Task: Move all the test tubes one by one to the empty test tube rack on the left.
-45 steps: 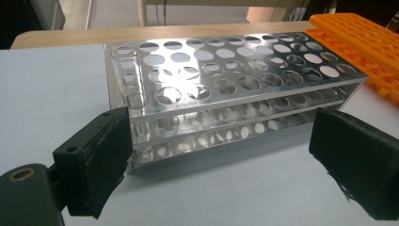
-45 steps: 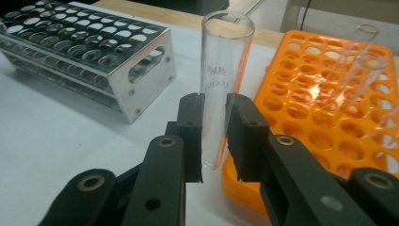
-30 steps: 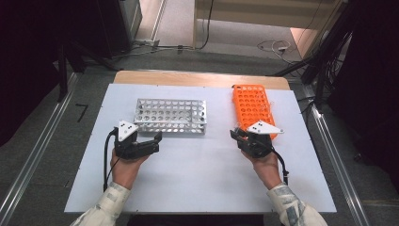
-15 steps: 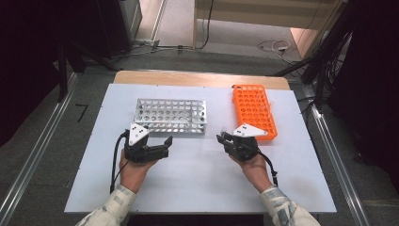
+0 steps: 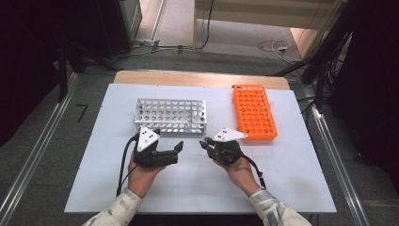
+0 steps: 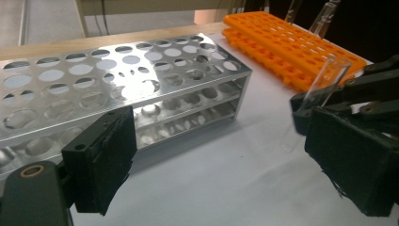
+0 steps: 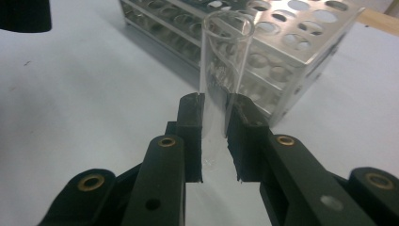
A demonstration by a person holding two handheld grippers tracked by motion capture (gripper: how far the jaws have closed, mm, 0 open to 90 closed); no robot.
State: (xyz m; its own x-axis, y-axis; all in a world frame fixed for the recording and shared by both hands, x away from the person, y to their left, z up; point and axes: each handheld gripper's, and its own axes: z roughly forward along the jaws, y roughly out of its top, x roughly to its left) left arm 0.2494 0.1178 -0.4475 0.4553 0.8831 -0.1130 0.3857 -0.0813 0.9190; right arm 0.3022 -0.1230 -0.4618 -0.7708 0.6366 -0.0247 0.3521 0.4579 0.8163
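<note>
The right tool [image 7: 214, 122] was clenched on a glass tube [image 7: 221, 61], held upright just in front of the metal rack [image 5: 170, 115], probably for loading it there. The left tool [image 5: 176, 149] waited released beside that rack.

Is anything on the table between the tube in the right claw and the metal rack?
Nothing visible. The right claw grips the tube, and only bare table separates it from the metal rack.

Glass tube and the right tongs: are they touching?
Touching. In the right gripper view both black pads of the right tongs press against the clear glass tube, which stands upright between them in front of the metal rack.
</note>
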